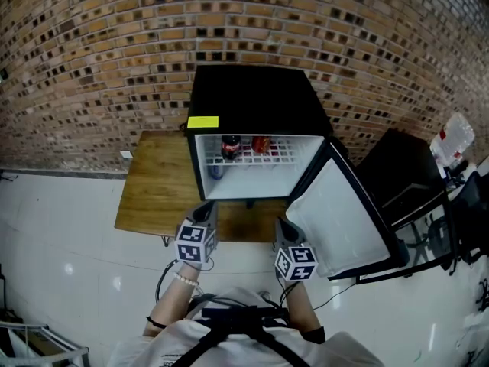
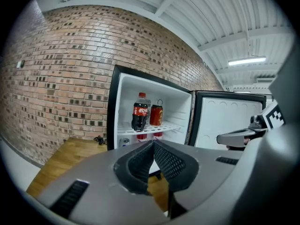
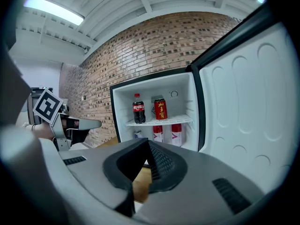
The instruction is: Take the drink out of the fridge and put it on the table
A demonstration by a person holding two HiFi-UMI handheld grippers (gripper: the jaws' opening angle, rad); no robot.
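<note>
A black mini fridge stands with its door swung open to the right. On its wire shelf stand a dark cola bottle and a red can. Below the shelf are two more red-and-white cans and a small blue-white item. My left gripper hangs in front of the fridge, shut and empty. My right gripper is beside it, also shut and empty. Both are well short of the drinks.
The fridge rests on a low wooden table against a brick wall. A black stand and a clear plastic bottle are at the right, behind the open door. The floor around is white.
</note>
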